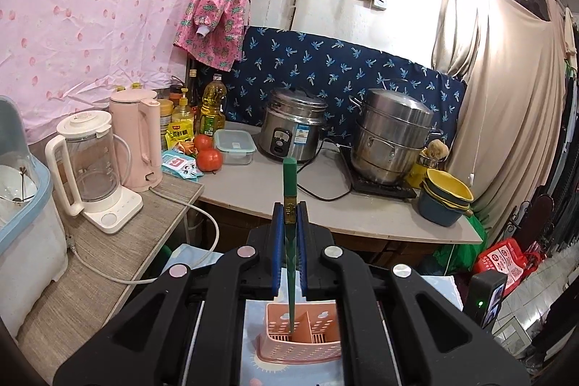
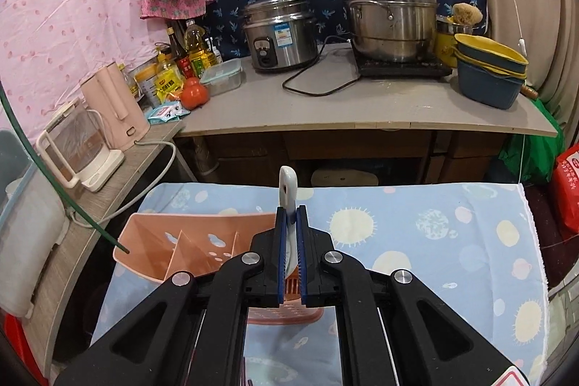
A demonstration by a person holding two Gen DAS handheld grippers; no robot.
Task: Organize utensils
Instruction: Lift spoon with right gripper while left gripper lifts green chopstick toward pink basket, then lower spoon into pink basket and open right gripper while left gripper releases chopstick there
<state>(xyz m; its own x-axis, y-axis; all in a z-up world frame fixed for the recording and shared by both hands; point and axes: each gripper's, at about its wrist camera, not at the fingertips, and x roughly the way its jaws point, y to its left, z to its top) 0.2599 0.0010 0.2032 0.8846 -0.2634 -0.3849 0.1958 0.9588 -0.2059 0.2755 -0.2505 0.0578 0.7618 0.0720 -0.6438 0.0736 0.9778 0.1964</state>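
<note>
Left tongs [image 1: 290, 216] point forward, blue pads clamped tight on a thin green stick. Right tongs [image 2: 291, 216] likewise point forward, pads pinching a white handle.

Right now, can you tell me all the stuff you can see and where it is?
Chopstick: one, green, held upright over the holder.
Spoon: one, white, handle up, over the holder.
Holder: one, pink with dividers, on the dotted blue cloth.
Rice cooker: one, silver, on the grey counter.
Steamer pot: one, silver, right of the cooker.
Bowls: a stack, yellow and blue, counter's right end.
Tomatoes: two, red, beside a clear box.
Kettle: one, pink, left shelf.
Blender: one, white, beside the kettle.
Oil bottle: one, yellow, back corner.
Left tool: black, blue pads, gripping the chopstick.
Right tool: black, blue pads, gripping the spoon.
</note>
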